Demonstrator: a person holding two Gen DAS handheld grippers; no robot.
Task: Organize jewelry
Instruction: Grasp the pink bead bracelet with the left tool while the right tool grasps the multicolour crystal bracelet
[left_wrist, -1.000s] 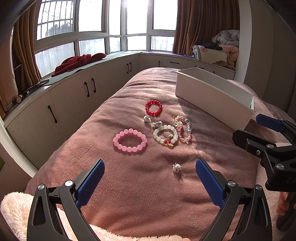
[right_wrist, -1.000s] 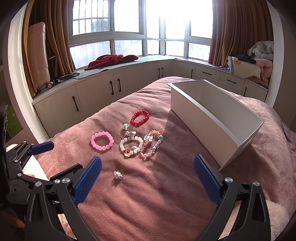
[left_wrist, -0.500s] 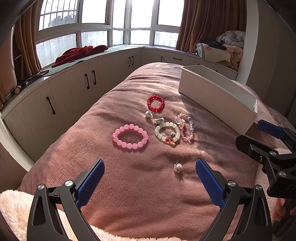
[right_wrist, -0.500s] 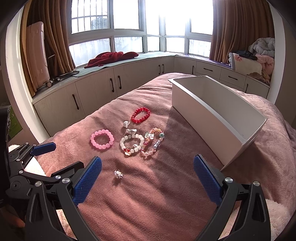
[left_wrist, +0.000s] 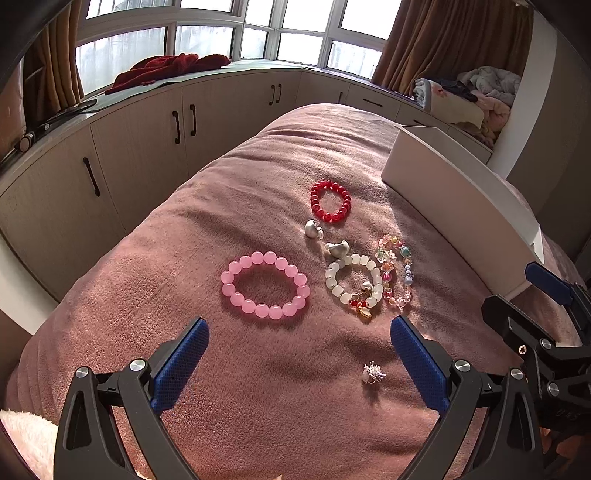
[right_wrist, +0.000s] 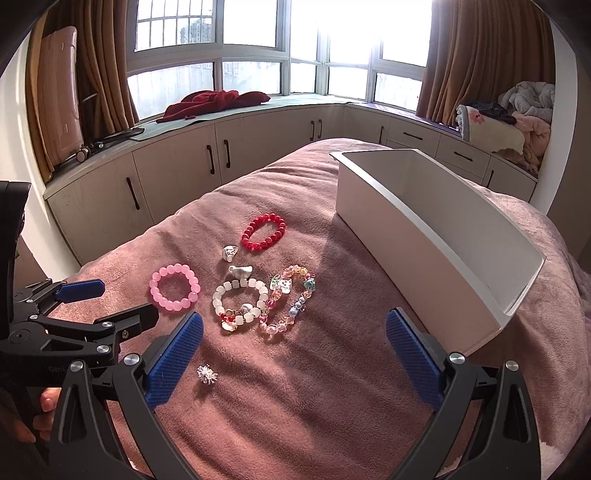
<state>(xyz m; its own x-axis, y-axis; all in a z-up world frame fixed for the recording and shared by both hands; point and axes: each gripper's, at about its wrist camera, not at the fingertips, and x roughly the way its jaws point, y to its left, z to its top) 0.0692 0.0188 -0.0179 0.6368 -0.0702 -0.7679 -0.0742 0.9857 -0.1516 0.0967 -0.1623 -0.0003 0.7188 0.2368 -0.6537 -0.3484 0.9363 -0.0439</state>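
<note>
A: Tools?
B: Left tool (left_wrist: 297, 363) has its jaws spread wide, holding nothing, hovering over the bed (left_wrist: 207, 221). Right tool (right_wrist: 295, 356) the same, jaws wide apart, nothing in them.

A: Jewelry?
B: All loose on the pink blanket. Pink bracelet (left_wrist: 265, 285) lies just past the left tool's tips, left of the cluster. Red bracelet (left_wrist: 330, 201) is farthest out. Two silver rings (left_wrist: 313, 229) sit between the red one and the white bracelet (left_wrist: 353, 284); the nearer ring touches the white beads. Multicolor bracelet (left_wrist: 395, 275) lies right beside the white one, touching or nearly so, cannot tell which.

A: Anything close in?
B: Small silver spiky piece (left_wrist: 373, 374), alone, between the left tool's fingers in its view; in the right view it's by the left finger (right_wrist: 207, 373).

A: Box?
B: White box (right_wrist: 369, 206), open top, on the bed right of the jewelry, apart from it. Inside looks bare as far as visible.

A: Tools see each other?
B: Yes, the right one at the left view's right edge, the left one at the right view's left edge, a hand (right_wrist: 26, 413) gripping it.
</note>
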